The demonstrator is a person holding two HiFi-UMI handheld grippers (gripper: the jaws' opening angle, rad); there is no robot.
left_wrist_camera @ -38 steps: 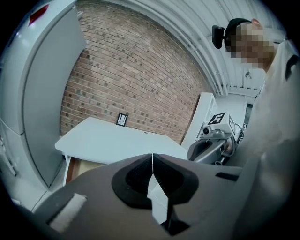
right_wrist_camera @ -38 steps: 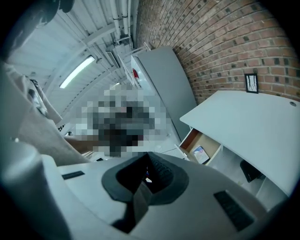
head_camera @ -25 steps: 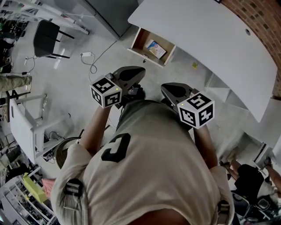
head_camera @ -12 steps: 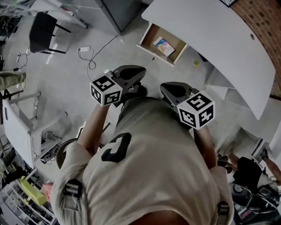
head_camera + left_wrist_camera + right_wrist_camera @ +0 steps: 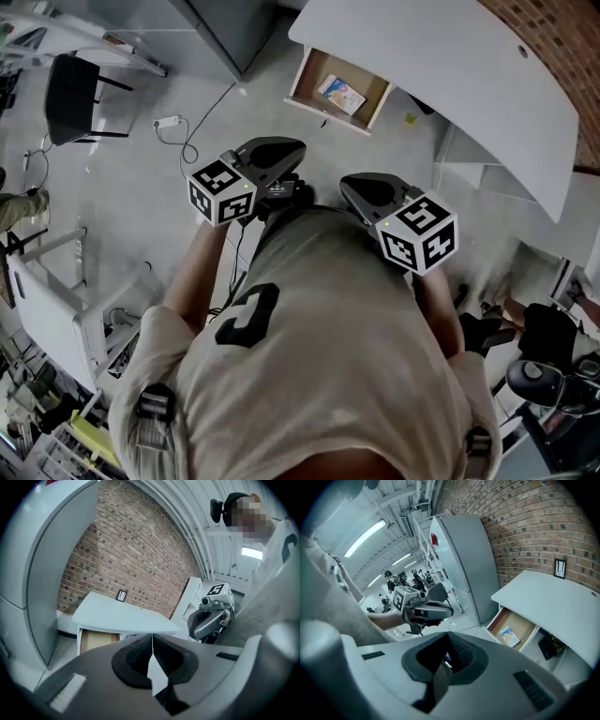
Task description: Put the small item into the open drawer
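Tool left closed, empty; tool right pinching small item; drawer open

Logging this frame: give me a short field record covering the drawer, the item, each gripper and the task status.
drawer: open, under the white desk
small item: flat colourful piece lying inside the drawer
left gripper: jaws together, empty
right gripper: jaws look together, nothing held
position: both grippers close in front of the person, well apart from the drawer
task status: item appears to be in the drawer already
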